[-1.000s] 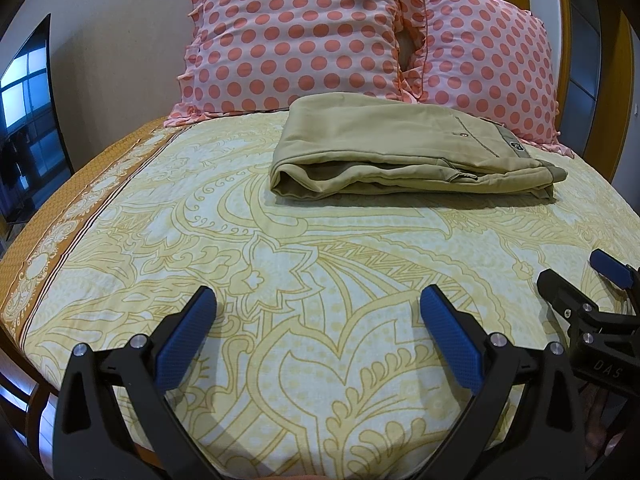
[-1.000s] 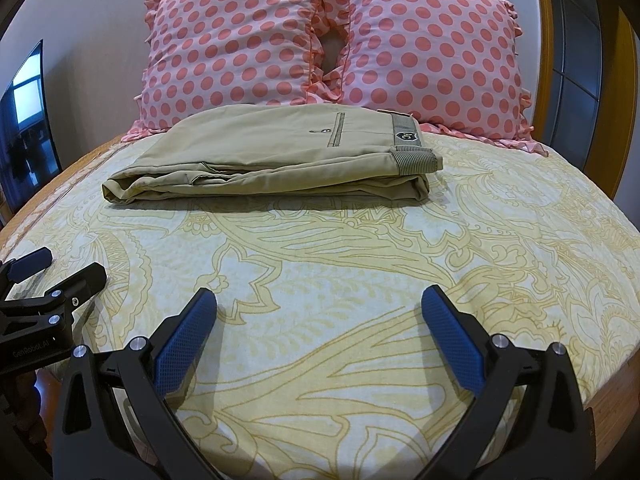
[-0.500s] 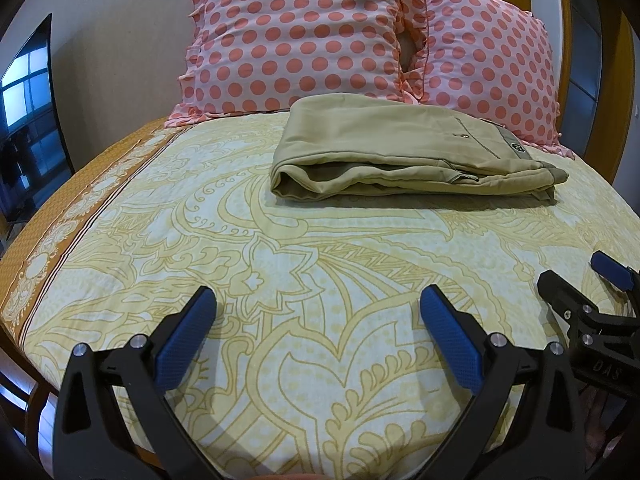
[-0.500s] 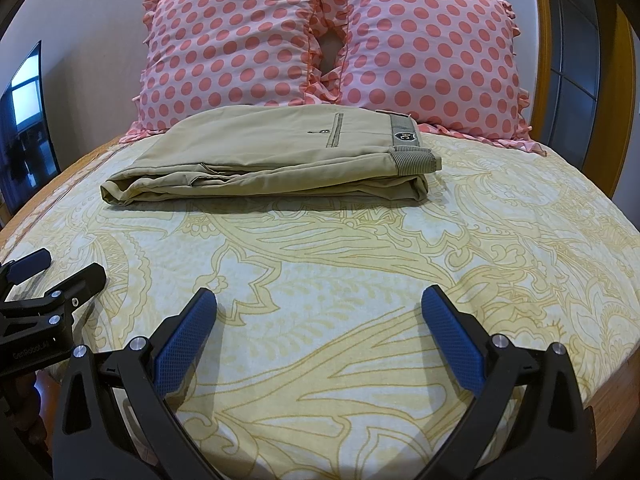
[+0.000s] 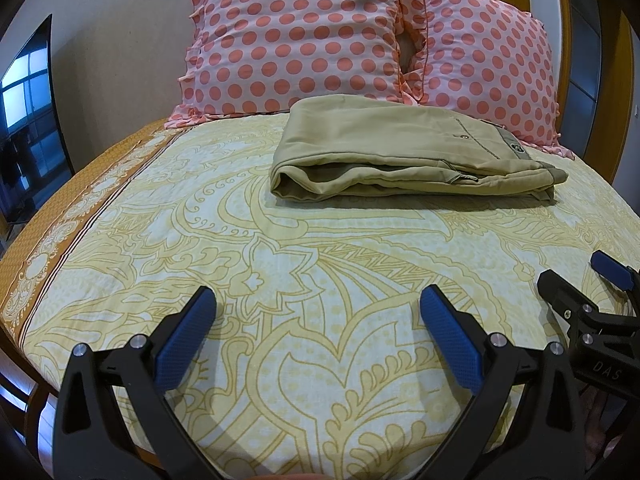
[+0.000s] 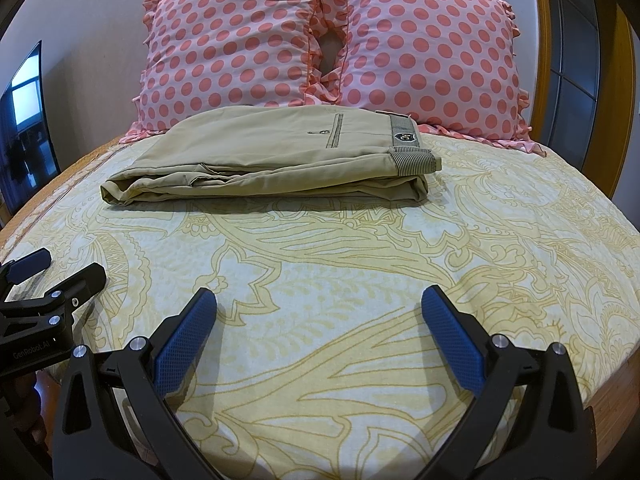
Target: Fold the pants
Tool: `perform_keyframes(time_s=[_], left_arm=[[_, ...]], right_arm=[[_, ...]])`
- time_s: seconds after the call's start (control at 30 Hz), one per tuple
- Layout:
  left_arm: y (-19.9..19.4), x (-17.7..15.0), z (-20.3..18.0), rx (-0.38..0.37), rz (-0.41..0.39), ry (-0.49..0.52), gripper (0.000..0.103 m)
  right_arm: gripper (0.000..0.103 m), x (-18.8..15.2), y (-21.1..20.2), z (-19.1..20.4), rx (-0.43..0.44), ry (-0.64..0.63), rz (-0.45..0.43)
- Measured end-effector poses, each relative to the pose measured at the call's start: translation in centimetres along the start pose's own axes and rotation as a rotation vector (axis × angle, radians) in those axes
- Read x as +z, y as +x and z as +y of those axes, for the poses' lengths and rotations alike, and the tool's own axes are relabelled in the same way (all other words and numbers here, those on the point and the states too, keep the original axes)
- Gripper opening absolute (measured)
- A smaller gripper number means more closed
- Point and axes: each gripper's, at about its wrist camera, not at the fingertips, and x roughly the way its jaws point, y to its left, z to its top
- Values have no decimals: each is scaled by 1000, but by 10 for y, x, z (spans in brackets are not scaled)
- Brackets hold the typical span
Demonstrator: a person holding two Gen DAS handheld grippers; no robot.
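Observation:
The khaki pants (image 5: 404,152) lie folded in a flat stack on the far part of the bed, just in front of the pillows; they also show in the right wrist view (image 6: 276,156). My left gripper (image 5: 318,312) is open and empty, low over the near part of the bed, well short of the pants. My right gripper (image 6: 318,312) is open and empty too, beside the left one. Each gripper shows at the edge of the other's view: the right gripper (image 5: 576,276) at right, the left gripper (image 6: 60,268) at left.
The bed carries a yellow patterned sheet (image 5: 280,280) with an orange border at the left. Two pink polka-dot pillows (image 6: 320,40) lean against the wall behind the pants. A dark TV screen (image 5: 28,120) stands at the far left. Wooden door frame (image 6: 624,80) at right.
Almost nothing has changed. Both grippers stay open and near the front edge; the views shift only very slightly.

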Motion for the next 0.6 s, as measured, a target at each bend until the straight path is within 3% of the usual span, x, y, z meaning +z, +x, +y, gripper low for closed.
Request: perform_keyframes(time_s=[0.6], left_arm=[[0, -1, -2, 3, 0, -2, 101]], right_arm=[[102, 0, 0, 0, -1, 0, -1]])
